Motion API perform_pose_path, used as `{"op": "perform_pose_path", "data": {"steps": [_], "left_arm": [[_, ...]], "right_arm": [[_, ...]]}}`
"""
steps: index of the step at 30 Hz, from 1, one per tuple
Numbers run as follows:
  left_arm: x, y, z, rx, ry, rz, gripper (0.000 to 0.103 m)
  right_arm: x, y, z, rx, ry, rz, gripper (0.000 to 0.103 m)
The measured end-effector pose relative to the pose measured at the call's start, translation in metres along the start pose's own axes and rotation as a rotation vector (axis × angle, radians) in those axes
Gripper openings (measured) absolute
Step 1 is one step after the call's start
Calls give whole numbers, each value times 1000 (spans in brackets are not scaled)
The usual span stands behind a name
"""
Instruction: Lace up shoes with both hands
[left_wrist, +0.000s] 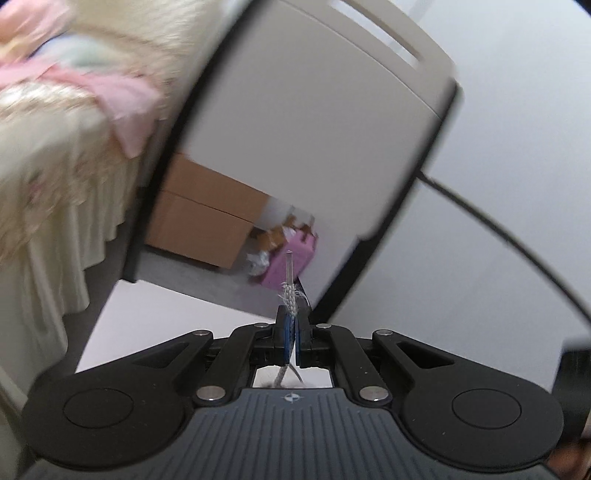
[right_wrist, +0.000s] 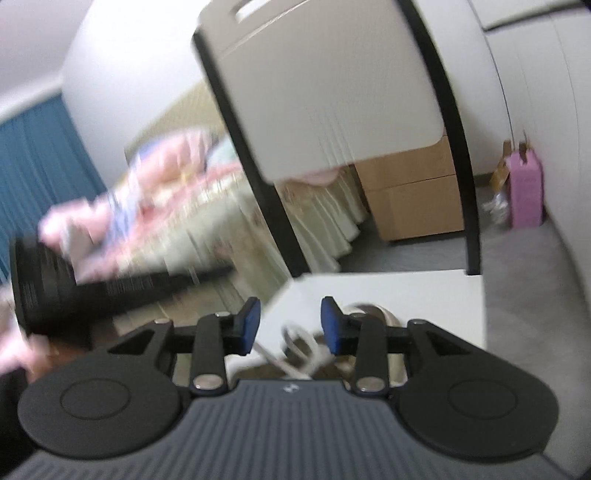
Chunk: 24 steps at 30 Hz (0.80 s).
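Chair (left_wrist: 314, 110) ahead — left tongs (left_wrist: 291, 325) pinch lace (left_wrist: 289, 295), right tongs (right_wrist: 290, 325) parted, empty.

My left tool (left_wrist: 291, 325) is clamped tight on a grey lace (left_wrist: 289, 295), aimed slightly downward; my right tool (right_wrist: 290, 325) stands parted, gripping nothing.

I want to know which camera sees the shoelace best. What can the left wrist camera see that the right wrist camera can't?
Only the left wrist view shows the left gripper shut on the grey lace, its tip poking out past the pads.

Only the right wrist view shows the right gripper open with nothing between its pads, blurry white loops below it, and a blue curtain.

Both show the chair back, cardboard boxes, pink box, bed and white table.
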<state>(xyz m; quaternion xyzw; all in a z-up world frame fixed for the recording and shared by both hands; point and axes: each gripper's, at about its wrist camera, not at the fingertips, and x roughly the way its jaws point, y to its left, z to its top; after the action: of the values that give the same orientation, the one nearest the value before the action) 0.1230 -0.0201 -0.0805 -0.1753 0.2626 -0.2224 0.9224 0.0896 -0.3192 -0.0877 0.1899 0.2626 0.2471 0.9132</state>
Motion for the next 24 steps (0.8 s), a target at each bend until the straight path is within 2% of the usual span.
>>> {"op": "perform_pose_path", "data": {"steps": [4,13,14,16,24], "left_arm": [[3,-22,-17,136,39,-7,3],[3,-44,-31,311,51,-40,3],[2,-45,-33,323,53,-43,3],[1,-46,-35,335,55,-47,3],[-4,-47,-37,325,65,-72,5]], "right_arm": [[-1,-1,16,80,-46,83,36],[18,20,19,1,12,126,30],[20,21,18,1,19,133,28],[24,21,16,-9,29,131,5],[18,6,16,106,-27,144,3]]}}
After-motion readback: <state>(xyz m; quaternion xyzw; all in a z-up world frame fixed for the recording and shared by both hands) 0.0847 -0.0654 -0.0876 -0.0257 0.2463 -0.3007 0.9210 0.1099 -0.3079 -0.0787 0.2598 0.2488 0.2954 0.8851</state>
